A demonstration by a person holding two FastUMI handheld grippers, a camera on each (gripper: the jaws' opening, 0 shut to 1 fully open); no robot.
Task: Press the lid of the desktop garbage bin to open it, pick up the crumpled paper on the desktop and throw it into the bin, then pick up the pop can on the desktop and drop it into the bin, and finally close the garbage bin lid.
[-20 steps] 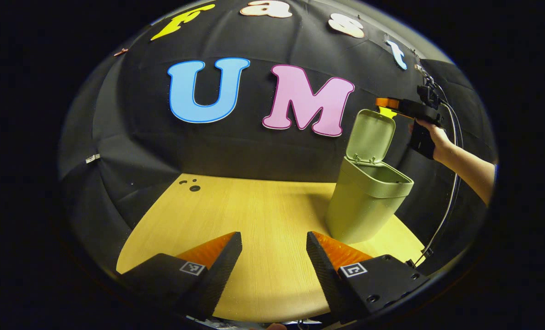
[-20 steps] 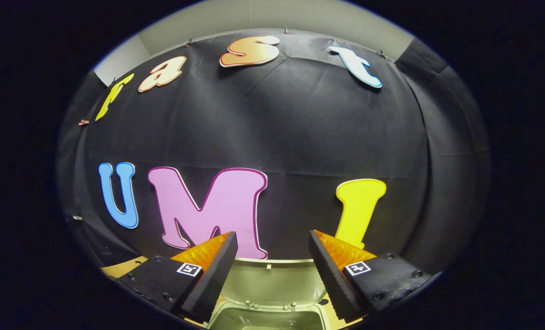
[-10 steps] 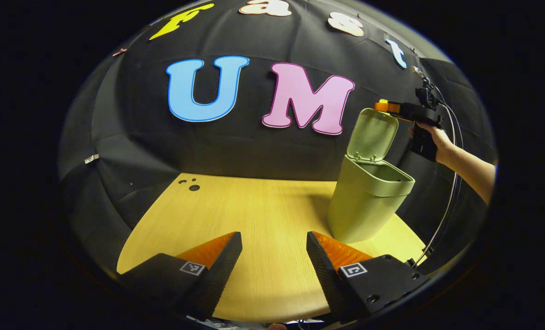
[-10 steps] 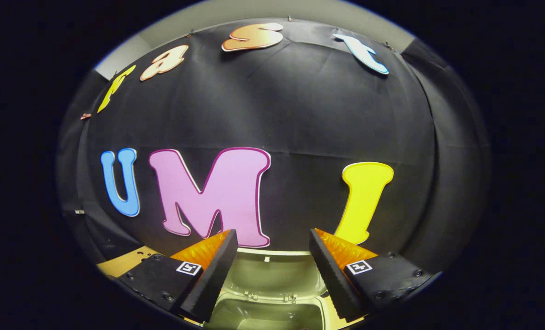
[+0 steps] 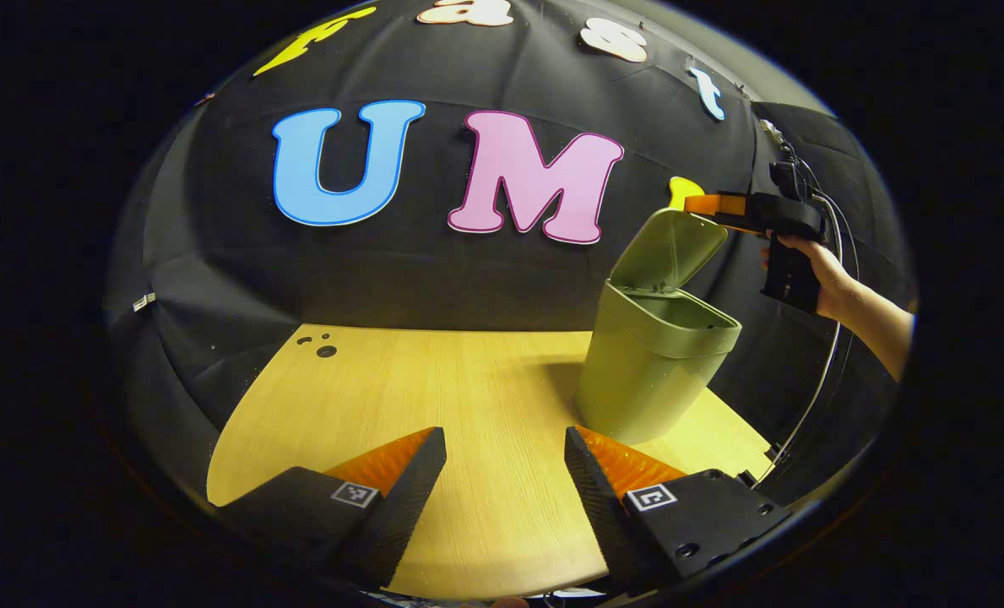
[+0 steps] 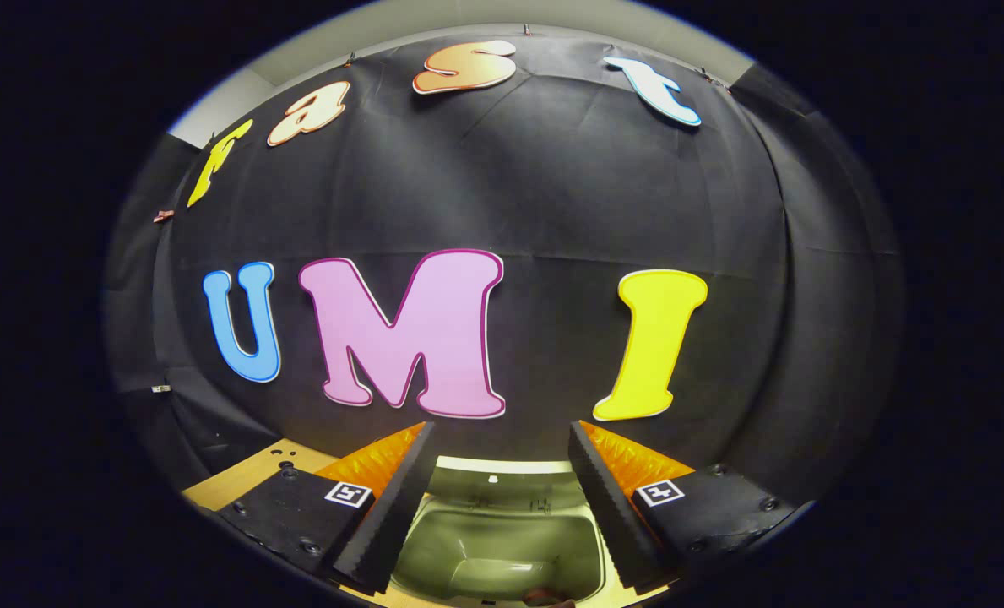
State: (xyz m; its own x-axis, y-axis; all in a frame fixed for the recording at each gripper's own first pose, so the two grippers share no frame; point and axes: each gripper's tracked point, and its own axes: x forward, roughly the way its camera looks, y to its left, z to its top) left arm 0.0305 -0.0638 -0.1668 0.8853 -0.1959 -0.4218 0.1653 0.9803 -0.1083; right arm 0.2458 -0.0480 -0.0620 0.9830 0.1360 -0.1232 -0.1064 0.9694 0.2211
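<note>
Lid [image 5: 669, 251] is tilting over the bin [image 5: 649, 371]; I'm holding both grippers, left gripper [image 5: 502, 460] and right gripper [image 6: 499, 456], spread empty, bin at two o'clock.

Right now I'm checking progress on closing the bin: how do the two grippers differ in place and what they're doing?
The right gripper is raised at the top edge of the bin's lid; the left gripper hangs low over the table, away from the bin. The right gripper looks down into the bin; the left faces it sideways. Both are open and hold nothing.

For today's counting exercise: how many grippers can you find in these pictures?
2. The left gripper hovers open over the pale wooden table; the right gripper sits at the raised lid of the green plastic bin.
</note>
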